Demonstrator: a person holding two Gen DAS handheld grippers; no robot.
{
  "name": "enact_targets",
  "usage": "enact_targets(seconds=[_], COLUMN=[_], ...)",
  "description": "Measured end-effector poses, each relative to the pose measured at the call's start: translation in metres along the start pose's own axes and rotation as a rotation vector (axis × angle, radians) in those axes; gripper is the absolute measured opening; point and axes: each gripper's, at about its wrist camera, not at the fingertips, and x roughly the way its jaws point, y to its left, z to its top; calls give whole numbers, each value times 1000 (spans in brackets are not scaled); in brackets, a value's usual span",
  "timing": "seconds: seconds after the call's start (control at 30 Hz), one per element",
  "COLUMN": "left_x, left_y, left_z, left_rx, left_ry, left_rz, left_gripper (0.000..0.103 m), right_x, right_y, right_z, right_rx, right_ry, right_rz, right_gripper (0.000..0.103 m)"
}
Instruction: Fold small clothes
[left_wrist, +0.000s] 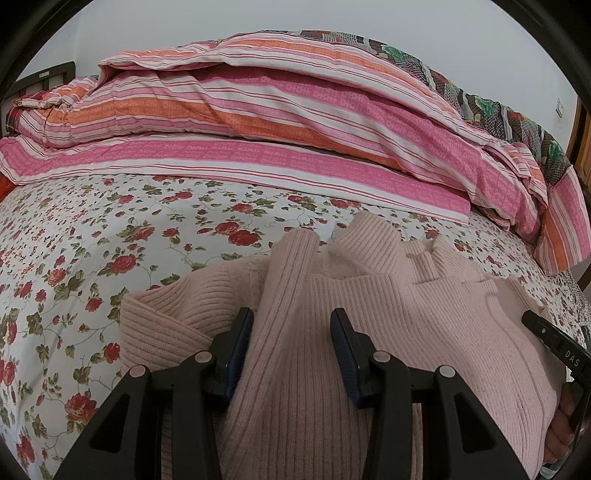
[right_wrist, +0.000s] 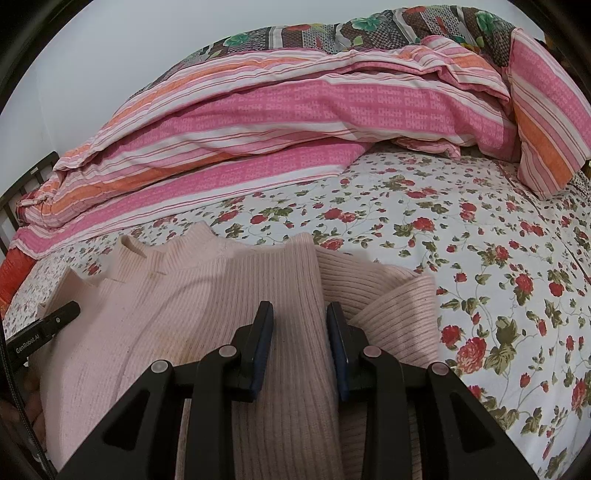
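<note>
A: Pink ribbed knit, a small sweater (left_wrist: 369, 314), lies on the floral bedsheet (left_wrist: 74, 258) near the bed's front edge, with the striped quilt (left_wrist: 258, 110) heaped well behind it. Collar points away toward the quilt.

B: Grips?

A: Left gripper (left_wrist: 291, 347) has a raised ridge of the knit running up between its fingers, near the sweater's left side. Right gripper (right_wrist: 300, 339) has the same on the right side. Both sets of jaws stand partly apart with cloth bulging between; whether the pads bite or merely straddle, I cannot tell.

B: Advice for the step?

A: Judging by the layout, a fold is under way. Pinch through all layers before lifting, raise both sides level, and carry them together so the edges meet square. Ribbed knit stretches, so pull gently.

B: Pose?

A: Both tools come in low from the front edge, fingers pointing toward the quilt, roughly parallel. Each shows at the edge of the other's view.
</note>
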Motion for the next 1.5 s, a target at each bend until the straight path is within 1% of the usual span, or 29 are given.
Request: enact_targets(seconds=[0.83, 0.87, 0.9, 0.93, 1.0, 1.13, 1.2, 1.33, 1.43, 1.5], left_x=[-1, -1, -2, -2, -3, -11, -12, -3, -2, -3], left_y=[-1, 0, -1, -1, 2, 15, 18, 17, 16, 16], left_z=[-1, -1, -1, -1, 0, 2, 3, 3, 3, 2], left_rx=[-1, -2, -4, -7, -28, -99, -117, -115, -109, -103], left_ry=[-7, -14, -17, -18, -21, -61, -64, -18, -8, 4], left_rz=[2, 7, 8, 9, -1, -32, -36, -14, -11, -22], left_gripper=[41, 32, 24, 12, 8, 7, 7, 7, 10, 10], right_x=[0, -1, -1, -2, -5, -12, -13, -4, -1, -1], right_y=[0, 0, 1, 1, -1, -6, -7, -5, -8, -10], right_z=[0, 0, 0, 0, 1, 5, 5, 5, 6, 6], right_rx=[-11, -13, -15, -17, -15, 13, 17, 6, 22, 32], right_ry=[-5, -8, -14, -18, -33, -77, -84, -39, -11, -10], right_rz=[-9, -13, -15, -12, -7, 7, 5, -19, -8, 5], right_gripper=[29, 28, 20, 11, 7, 6, 6, 6, 8, 8])
